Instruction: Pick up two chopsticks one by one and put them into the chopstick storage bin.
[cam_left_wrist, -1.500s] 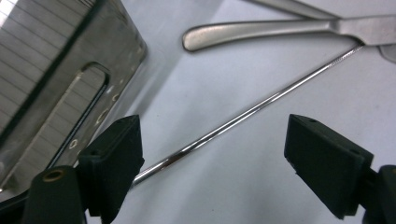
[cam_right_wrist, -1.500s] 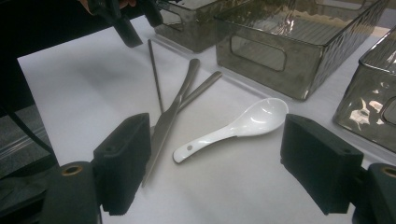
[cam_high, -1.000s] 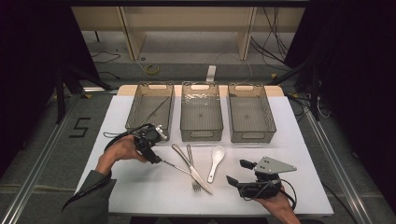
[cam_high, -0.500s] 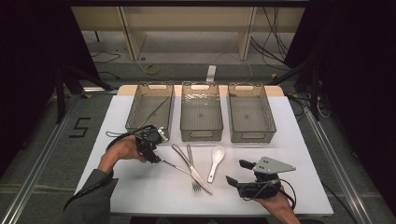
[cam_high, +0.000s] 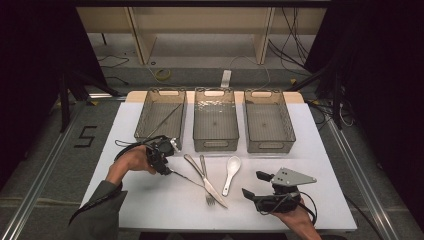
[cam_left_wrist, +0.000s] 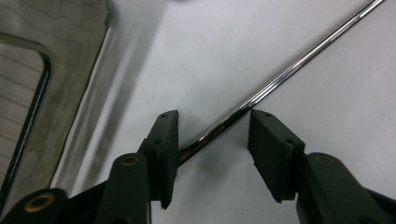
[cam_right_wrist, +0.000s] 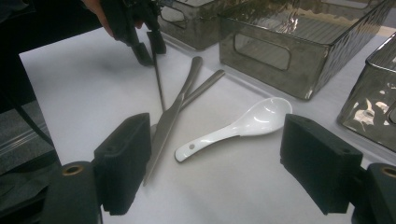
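1. High view: left gripper (cam_high: 169, 169) is resting on the white table (cam_high: 150, 200), just in front of the left bin (cam_high: 161, 116); its jaws have just been closing, with the thin metal rod (cam_high: 187, 178) lying between them.
2. Left gripper view: rod (cam_left_wrist: 280, 79) is running on a slant between the two jaws; it is touching the left jaw, while the right jaw is standing just clear of it; the grip is not yet clenched.
3. Rod is lying flat on the table, its far end reaching the knife (cam_high: 205, 180), which is crossing the fork (cam_high: 207, 182).
4. White spoon (cam_high: 230, 172) is lying just right of the knife, apart from it.
5. Right gripper (cam_high: 252, 186) is hanging right of the spoon, near the table's front edge; its jaws are standing wide, released, with nothing between them.
6. Right gripper view: knife (cam_right_wrist: 170, 121) and spoon (cam_right_wrist: 238, 127) are lying ahead of the open jaws; the middle bin (cam_right_wrist: 299, 42) is standing behind them.
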